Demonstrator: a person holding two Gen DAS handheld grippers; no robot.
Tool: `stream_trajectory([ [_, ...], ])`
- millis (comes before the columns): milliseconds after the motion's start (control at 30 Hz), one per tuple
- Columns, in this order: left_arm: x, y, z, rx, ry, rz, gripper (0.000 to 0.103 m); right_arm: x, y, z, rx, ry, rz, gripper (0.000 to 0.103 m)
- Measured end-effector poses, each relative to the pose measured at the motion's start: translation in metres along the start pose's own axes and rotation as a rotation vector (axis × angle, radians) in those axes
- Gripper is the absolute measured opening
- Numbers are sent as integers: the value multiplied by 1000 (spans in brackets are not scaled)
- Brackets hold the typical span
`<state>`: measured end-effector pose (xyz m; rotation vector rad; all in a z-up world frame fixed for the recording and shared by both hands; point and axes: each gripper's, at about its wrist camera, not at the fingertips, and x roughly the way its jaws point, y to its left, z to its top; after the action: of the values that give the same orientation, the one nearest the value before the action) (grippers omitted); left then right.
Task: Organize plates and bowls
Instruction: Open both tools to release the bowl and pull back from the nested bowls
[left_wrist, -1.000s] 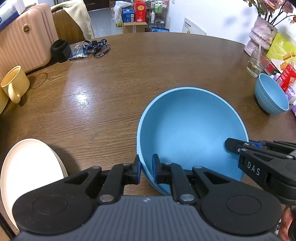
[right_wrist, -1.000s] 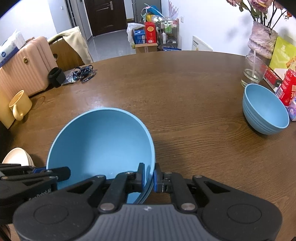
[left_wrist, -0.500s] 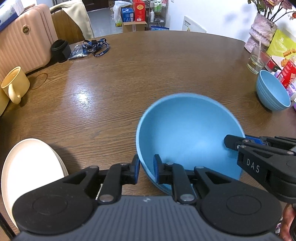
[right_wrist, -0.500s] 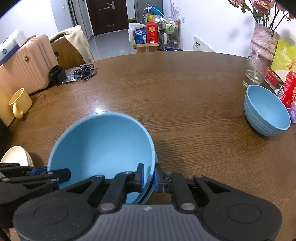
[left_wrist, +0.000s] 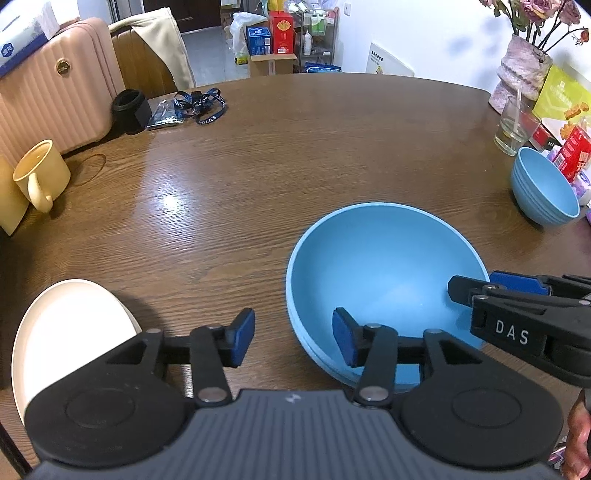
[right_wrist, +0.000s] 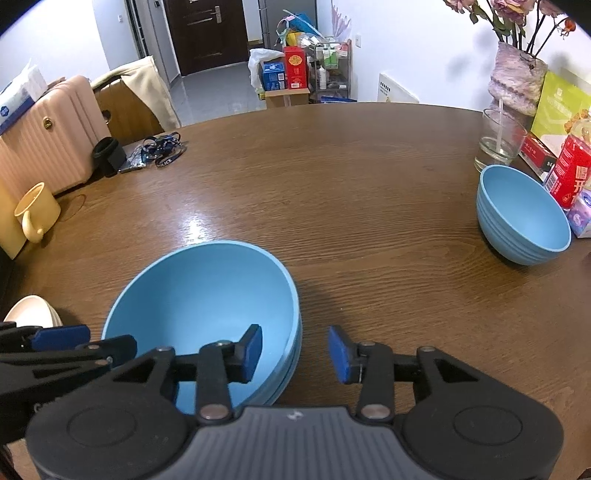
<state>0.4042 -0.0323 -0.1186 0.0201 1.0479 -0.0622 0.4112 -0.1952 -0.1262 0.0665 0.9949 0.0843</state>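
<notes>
A large blue bowl (left_wrist: 384, 273) (right_wrist: 199, 295) sits on the brown table (left_wrist: 295, 147). Layered rims at its near edge suggest it is nested in a like bowl. My left gripper (left_wrist: 293, 338) straddles the bowl's left rim. Its jaws are opening and the pads stand clear of the rim. My right gripper (right_wrist: 295, 352) straddles the right rim, also opening with its pads off. Each gripper shows in the other's view: right gripper (left_wrist: 476, 282), left gripper (right_wrist: 107, 338). A white plate (left_wrist: 70, 332) (right_wrist: 31, 312) lies to the left. A smaller blue bowl (left_wrist: 543, 192) (right_wrist: 521, 214) stands at the right.
A yellow mug (left_wrist: 40, 173) stands at the left edge. A black cup (left_wrist: 129, 107) and a blue lanyard (left_wrist: 199, 103) lie at the back left before a pink suitcase (left_wrist: 55, 81). A glass (right_wrist: 498, 140), a vase (right_wrist: 517, 81) and a red carton (right_wrist: 572, 173) crowd the right.
Both grippers went from shut on the large blue bowl's rim to open. The bowl dropped slightly and now rests level.
</notes>
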Motion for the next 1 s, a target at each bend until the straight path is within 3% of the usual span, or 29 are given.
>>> stream_trajectory([
  [67,-1,-1,-1,4,-4,-2,44,-2,1,-1,-3,0,8,32],
  [133,-2,-1,-2,7,-2,-16,29,-3,2,-2,-7,5,22,14],
  [233,-3,-2,-4,20,-6,-32,17,-6,6,-4,-24,0,18,13],
  [567,-3,-8,-14,62,-33,-7,16,-6,10,-21,-74,-76,6,12],
  [833,-5,-9,-14,57,-29,-15,17,-8,7,-21,-52,-64,21,14],
  [967,-13,-4,-12,48,-44,-25,28,-12,3,-18,-28,-65,26,21],
  [1000,-15,-3,-12,45,-49,-24,40,-14,2,-17,-18,-69,26,30],
])
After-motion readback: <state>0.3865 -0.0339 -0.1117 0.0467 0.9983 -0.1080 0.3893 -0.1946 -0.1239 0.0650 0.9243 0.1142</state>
